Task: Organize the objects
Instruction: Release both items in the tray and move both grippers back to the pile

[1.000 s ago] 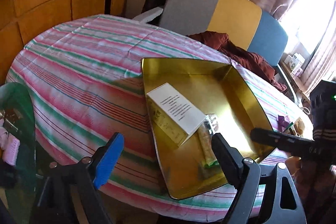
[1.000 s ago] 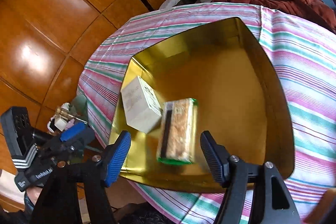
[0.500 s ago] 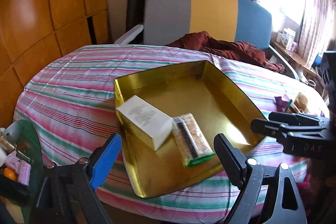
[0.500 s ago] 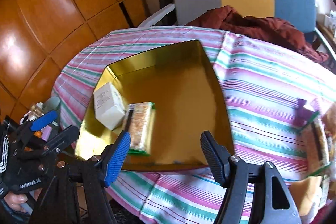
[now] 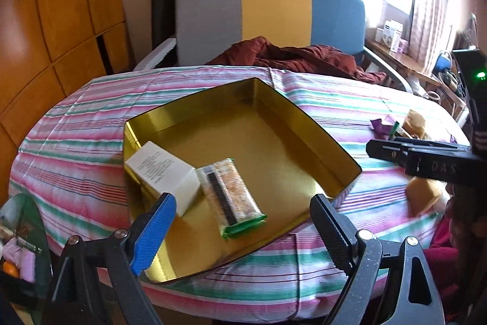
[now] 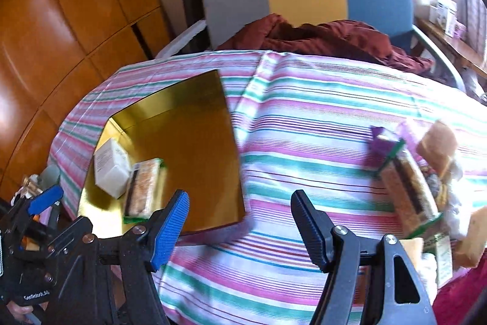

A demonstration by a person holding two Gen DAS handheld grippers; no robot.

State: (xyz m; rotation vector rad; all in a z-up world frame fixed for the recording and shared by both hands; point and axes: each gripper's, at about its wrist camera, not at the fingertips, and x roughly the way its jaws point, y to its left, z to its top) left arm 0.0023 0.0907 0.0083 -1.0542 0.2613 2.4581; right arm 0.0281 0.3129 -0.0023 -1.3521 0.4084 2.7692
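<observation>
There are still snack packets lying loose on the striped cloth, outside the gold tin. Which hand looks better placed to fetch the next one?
Probably the right. The right gripper is open and empty, over the cloth beside the loose snack bar; the left gripper faces the gold tin.

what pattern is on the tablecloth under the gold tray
The tablecloth has stripes in pink, green and white with thin darker lines, clearest in the right wrist view.

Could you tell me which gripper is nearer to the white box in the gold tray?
Left. The left gripper hovers open right over the white box and tray; the right gripper sits past the tray's far side, over the striped cloth.
</observation>
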